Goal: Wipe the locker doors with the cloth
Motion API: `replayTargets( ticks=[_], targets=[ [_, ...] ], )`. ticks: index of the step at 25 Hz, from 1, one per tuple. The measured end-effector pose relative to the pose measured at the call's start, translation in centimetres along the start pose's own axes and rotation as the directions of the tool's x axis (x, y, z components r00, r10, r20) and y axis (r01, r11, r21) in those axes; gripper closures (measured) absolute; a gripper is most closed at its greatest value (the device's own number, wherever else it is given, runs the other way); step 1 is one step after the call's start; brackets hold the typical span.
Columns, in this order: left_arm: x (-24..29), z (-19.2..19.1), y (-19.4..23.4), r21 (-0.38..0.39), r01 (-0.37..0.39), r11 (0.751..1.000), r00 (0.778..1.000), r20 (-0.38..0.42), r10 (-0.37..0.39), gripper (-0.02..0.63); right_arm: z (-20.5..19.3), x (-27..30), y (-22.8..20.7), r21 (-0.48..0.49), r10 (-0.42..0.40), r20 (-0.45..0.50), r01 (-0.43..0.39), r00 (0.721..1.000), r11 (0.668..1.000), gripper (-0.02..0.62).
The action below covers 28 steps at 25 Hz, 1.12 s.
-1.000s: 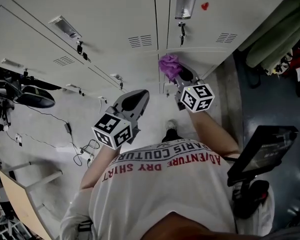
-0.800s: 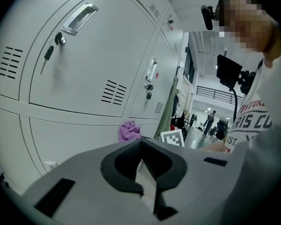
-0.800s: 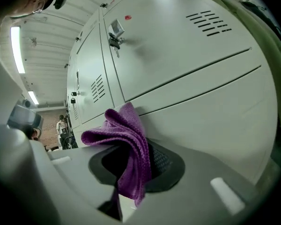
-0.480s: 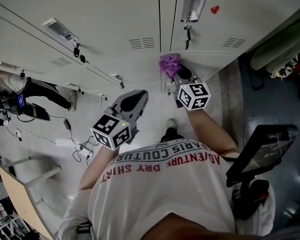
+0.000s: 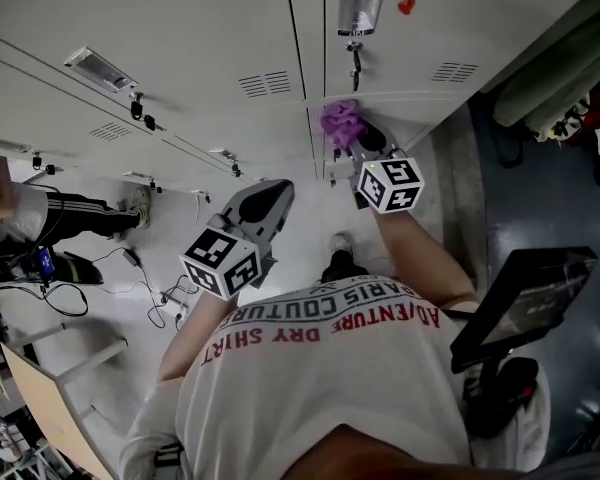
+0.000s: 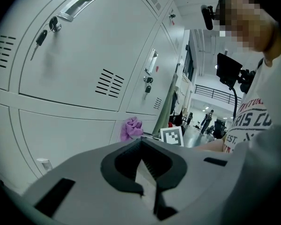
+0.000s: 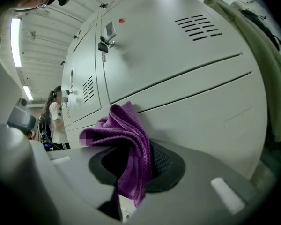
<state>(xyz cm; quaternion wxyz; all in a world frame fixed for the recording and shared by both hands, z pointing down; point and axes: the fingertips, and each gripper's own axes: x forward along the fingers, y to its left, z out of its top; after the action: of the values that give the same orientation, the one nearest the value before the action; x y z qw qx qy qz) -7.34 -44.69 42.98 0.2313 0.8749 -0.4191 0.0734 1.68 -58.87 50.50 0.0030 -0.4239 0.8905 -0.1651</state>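
A purple cloth (image 5: 339, 123) (image 7: 129, 144) (image 6: 131, 127) is bunched between the jaws of my right gripper (image 5: 352, 140) (image 7: 131, 172), which is shut on it. The cloth presses against the pale grey locker doors (image 5: 400, 58) (image 7: 178, 55) at the seam between an upper and a lower door. My left gripper (image 5: 263, 200) (image 6: 147, 172) hangs lower and to the left, away from the lockers, with its jaws closed together and nothing held.
Locker handles with keys (image 5: 356, 8) (image 6: 51, 25) and vent slots (image 5: 265, 84) stick out from the doors. A green curtain (image 5: 550, 58) hangs at the right. A monitor on a stand (image 5: 520, 298) is at my right. A person (image 5: 40, 218) and floor cables (image 5: 150, 278) are at the left.
The right gripper with the cloth has shifted slightly along the locker seam. A person at the left has come further into view. The left gripper has stayed still.
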Motion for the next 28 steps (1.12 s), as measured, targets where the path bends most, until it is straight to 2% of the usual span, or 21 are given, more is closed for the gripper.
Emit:
replayTargets(
  ticks=[8, 12, 17, 23, 28],
  targets=[
    [2.1, -0.6, -1.3, 0.01, 0.052, 0.999, 0.998, -0.027, -0.052, 0.604, 1.1, -2.8, -5.2, -0.027, -0.076, 0.013, 0.077, 0.997, 0.997, 0.523],
    [3.3, -0.9, -2.1, 0.013, 0.082, 0.997, 0.996, -0.046, -0.082, 0.604, 2.0, -4.8, -8.4, -0.028, -0.141, 0.03, 0.142, 0.99, 0.99, 0.523],
    [4.5, -1.2, -2.6, 0.017, 0.108, 0.994, 0.992, -0.061, -0.107, 0.604, 3.2, -7.5, -13.0, -0.024, -0.237, 0.051, 0.238, 0.97, 0.971, 0.523],
    [5.4, -1.5, -3.1, 0.017, 0.128, 0.992, 0.989, -0.075, -0.127, 0.604, 4.3, -10.7, -18.3, 0.02, -0.357, 0.071, 0.356, 0.932, 0.934, 0.523],
    [5.6, -1.6, -3.3, 0.014, 0.131, 0.991, 0.988, -0.079, -0.13, 0.604, 4.4, -11.4, -19.7, 0.02, -0.383, 0.073, 0.383, 0.921, 0.924, 0.523]
  ],
)
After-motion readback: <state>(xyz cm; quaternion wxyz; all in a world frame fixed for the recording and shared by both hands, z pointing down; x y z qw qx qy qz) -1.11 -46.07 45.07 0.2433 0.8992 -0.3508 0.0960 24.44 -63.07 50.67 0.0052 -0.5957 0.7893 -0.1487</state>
